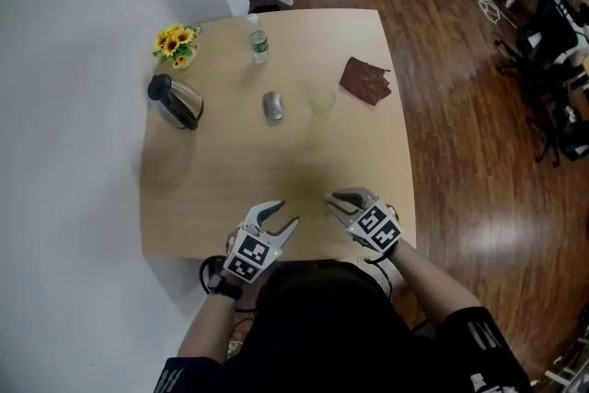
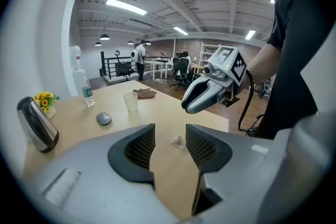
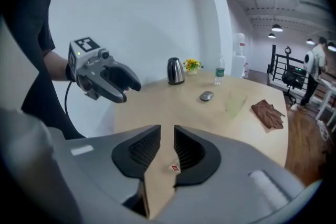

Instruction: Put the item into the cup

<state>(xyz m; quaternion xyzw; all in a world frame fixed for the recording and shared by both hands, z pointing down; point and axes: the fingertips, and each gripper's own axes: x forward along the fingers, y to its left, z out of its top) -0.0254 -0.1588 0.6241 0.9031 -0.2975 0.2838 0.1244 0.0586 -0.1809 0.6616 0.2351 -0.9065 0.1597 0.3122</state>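
Item [image 2: 177,139] lies between left tool [image 1: 287,216] and right tool [image 1: 331,203].

Bright, even light from ceiling strips [image 2: 125,6]. Soft shadows on table [image 1: 230,170]. Gripper views bulge fisheye, corners black. Cup [image 1: 322,100] faint, smeared in head view.

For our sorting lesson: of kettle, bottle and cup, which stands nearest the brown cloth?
The translucent cup, beside the cloth; kettle and bottle stand farther left.
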